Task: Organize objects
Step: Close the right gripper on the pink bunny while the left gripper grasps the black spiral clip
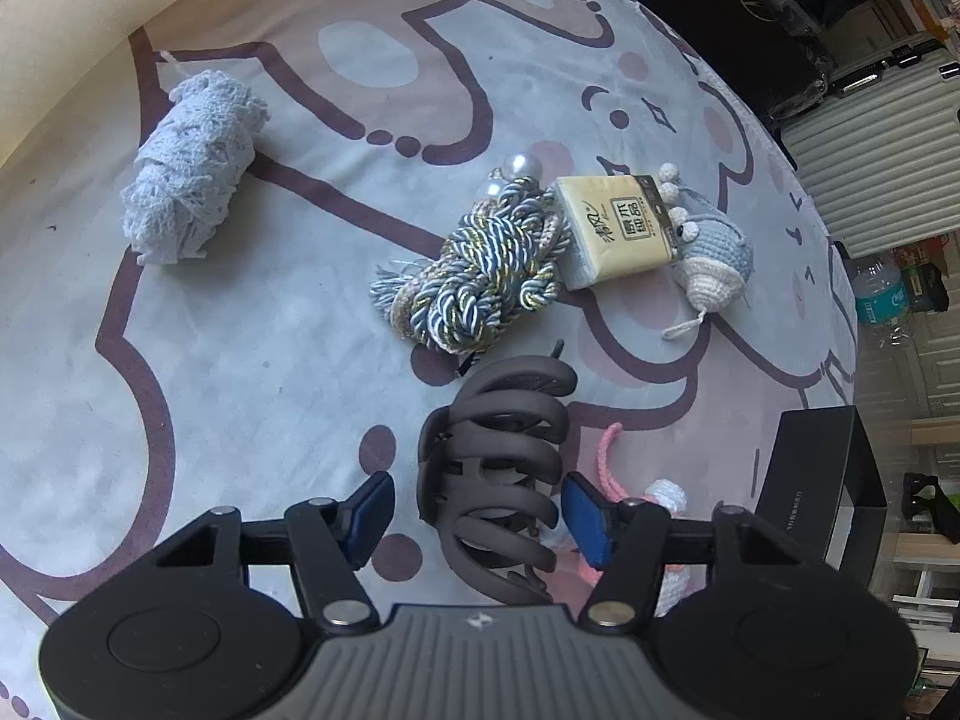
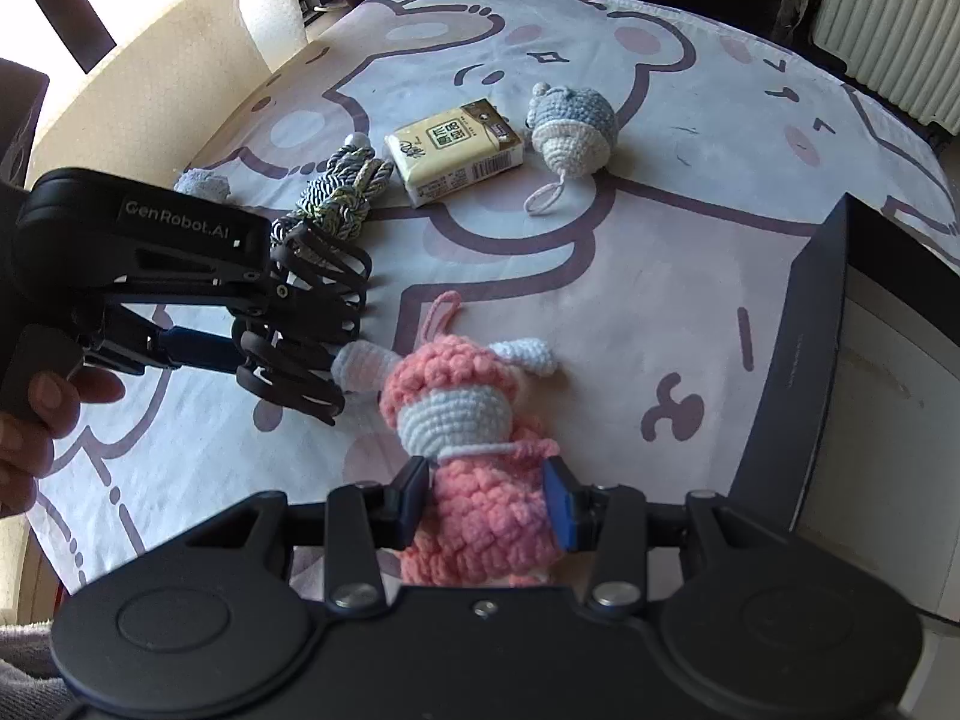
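My left gripper point(image 1: 477, 513) stands open around a large dark hair claw clip point(image 1: 498, 474) that lies on the cloth; its pads do not press the clip. From the right wrist view the clip point(image 2: 306, 324) sits between the left gripper's fingers. My right gripper point(image 2: 489, 501) is shut on a pink crocheted doll point(image 2: 474, 438) with white face and ears. Beyond lie a twisted blue-gold cord bundle point(image 1: 480, 264), a yellow tissue pack point(image 1: 618, 228), a blue-cream crocheted snail point(image 1: 708, 252) and a pale blue lace roll point(image 1: 186, 168).
A cartoon-print cloth point(image 1: 270, 360) covers the round table. A black open box point(image 2: 804, 372) stands at the table's right edge, also in the left wrist view point(image 1: 822, 480). A cream chair back point(image 2: 150, 90) stands at the far left. A suitcase point(image 1: 882, 138) and water bottle point(image 1: 879, 294) stand off the table.
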The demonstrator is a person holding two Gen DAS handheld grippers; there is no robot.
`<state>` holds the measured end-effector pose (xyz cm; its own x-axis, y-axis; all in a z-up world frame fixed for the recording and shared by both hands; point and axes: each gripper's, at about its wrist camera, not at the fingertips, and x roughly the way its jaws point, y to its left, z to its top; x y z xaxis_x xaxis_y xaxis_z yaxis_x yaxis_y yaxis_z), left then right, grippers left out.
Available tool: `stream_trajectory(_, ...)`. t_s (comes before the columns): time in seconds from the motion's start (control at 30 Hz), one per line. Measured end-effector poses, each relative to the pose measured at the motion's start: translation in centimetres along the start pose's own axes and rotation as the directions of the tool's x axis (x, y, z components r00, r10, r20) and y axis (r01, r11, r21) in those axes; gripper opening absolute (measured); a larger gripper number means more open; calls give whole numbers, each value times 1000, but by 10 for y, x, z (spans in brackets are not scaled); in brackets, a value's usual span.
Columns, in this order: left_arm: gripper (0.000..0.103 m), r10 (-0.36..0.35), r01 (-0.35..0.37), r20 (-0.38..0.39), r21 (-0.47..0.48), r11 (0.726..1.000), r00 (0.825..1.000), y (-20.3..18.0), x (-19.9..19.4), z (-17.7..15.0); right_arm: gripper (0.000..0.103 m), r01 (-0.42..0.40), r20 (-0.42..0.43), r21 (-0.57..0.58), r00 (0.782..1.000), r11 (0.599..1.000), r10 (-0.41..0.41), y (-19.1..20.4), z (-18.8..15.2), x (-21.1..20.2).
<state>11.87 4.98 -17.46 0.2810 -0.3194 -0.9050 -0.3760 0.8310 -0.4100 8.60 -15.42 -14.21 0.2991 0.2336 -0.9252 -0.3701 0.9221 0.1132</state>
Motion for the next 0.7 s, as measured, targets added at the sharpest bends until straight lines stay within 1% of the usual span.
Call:
stream_trajectory(0.13, 53, 8, -8, -18, -8, 1000, 1000, 2, 3, 1, 44, -3, -1, -8, 1000, 1000, 3, 3, 3, 3)
stream_trajectory(0.2, 47, 5, -5, -19, -2, 1000, 1000, 0, 4, 1, 45, -2, -8, -20, 1000, 1000, 2, 5, 6, 5)
stream_trajectory(0.43, 46, 30, -30, -11, 47, 998, 999, -4, -1, 1, 49, 9, -50, -58, 999, 998, -12, 12, 8, 18)
stream_trajectory(0.53, 46, 41, -41, 3, 69, 997, 999, -4, -7, 0, 47, 18, -59, -72, 998, 997, -22, 14, 8, 22)
stream_trajectory(0.63, 46, 41, -43, 28, 82, 996, 999, -5, -17, 0, 44, 1, -33, -49, 999, 999, -2, 12, 9, 17)
stream_trajectory(0.7, 46, 49, -55, 54, 100, 994, 997, -7, -26, -1, 44, -14, 2, -22, 1000, 1000, 14, 10, 11, 10)
